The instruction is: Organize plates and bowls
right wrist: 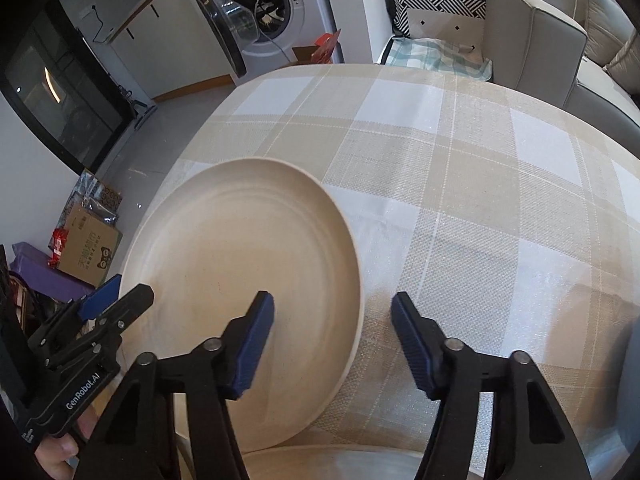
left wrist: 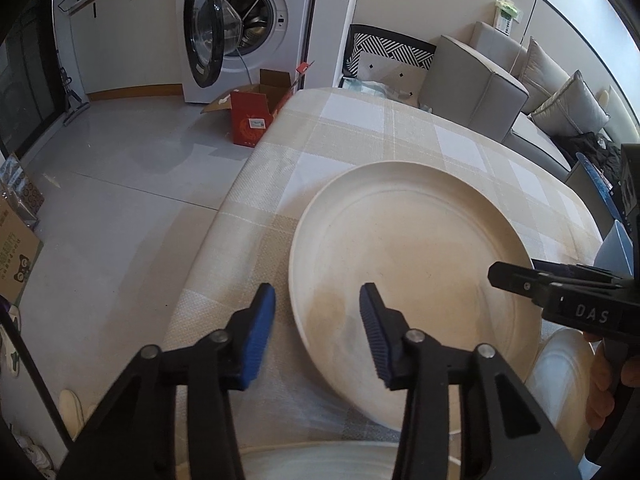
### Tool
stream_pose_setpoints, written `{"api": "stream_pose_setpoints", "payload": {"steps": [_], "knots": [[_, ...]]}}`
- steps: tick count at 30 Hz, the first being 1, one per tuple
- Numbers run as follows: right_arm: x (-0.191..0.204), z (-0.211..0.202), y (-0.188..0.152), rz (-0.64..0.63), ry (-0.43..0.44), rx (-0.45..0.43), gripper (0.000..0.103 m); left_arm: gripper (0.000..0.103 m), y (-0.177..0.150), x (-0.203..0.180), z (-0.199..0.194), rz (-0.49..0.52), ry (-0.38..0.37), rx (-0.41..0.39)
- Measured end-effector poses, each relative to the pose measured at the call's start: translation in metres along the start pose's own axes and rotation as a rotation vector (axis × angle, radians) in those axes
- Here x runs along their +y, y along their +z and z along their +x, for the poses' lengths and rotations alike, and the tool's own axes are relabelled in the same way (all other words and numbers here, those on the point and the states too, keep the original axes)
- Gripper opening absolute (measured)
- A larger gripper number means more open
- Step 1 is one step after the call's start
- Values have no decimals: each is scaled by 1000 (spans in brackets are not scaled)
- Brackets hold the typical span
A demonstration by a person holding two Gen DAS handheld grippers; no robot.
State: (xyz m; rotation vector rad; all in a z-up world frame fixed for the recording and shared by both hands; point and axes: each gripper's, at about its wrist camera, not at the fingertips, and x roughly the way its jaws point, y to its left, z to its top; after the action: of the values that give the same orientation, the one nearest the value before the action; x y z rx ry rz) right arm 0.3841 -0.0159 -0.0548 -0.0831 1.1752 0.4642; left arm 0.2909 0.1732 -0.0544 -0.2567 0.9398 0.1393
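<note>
A large cream plate (left wrist: 408, 256) lies on the checked tablecloth (left wrist: 360, 132); it also shows in the right wrist view (right wrist: 240, 280). My left gripper (left wrist: 318, 312) is open, its jaws straddling the plate's left rim. My right gripper (right wrist: 332, 316) is open, its jaws straddling the plate's right rim. Another pale dish (left wrist: 344, 464) lies partly hidden under the left gripper, and it shows under the right gripper (right wrist: 340, 464) too. A pale bowl (left wrist: 560, 376) sits at the lower right. The right gripper (left wrist: 560, 296) is seen from the left wrist, and the left gripper (right wrist: 100, 320) from the right wrist.
The table's left edge (left wrist: 216, 216) drops to a grey floor. A washing machine (left wrist: 248, 28) with its door open and a red box (left wrist: 250, 122) stand beyond. A grey sofa (left wrist: 500, 92) lies behind the table. Cardboard boxes (right wrist: 90, 252) sit on the floor at left.
</note>
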Motion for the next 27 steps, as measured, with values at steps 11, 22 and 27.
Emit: {"api": "stream_pose_setpoints", "payload": {"steps": [11, 22, 27], "knots": [[3, -2, -5, -14, -19, -20, 30, 23, -2, 3, 1, -16, -19, 3], [3, -13, -8, -17, -46, -63, 20, 21, -5, -2, -11, 5, -2, -40], [3, -24, -12, -25, -50, -80, 20, 21, -8, -4, -21, 15, -3, -64]]}}
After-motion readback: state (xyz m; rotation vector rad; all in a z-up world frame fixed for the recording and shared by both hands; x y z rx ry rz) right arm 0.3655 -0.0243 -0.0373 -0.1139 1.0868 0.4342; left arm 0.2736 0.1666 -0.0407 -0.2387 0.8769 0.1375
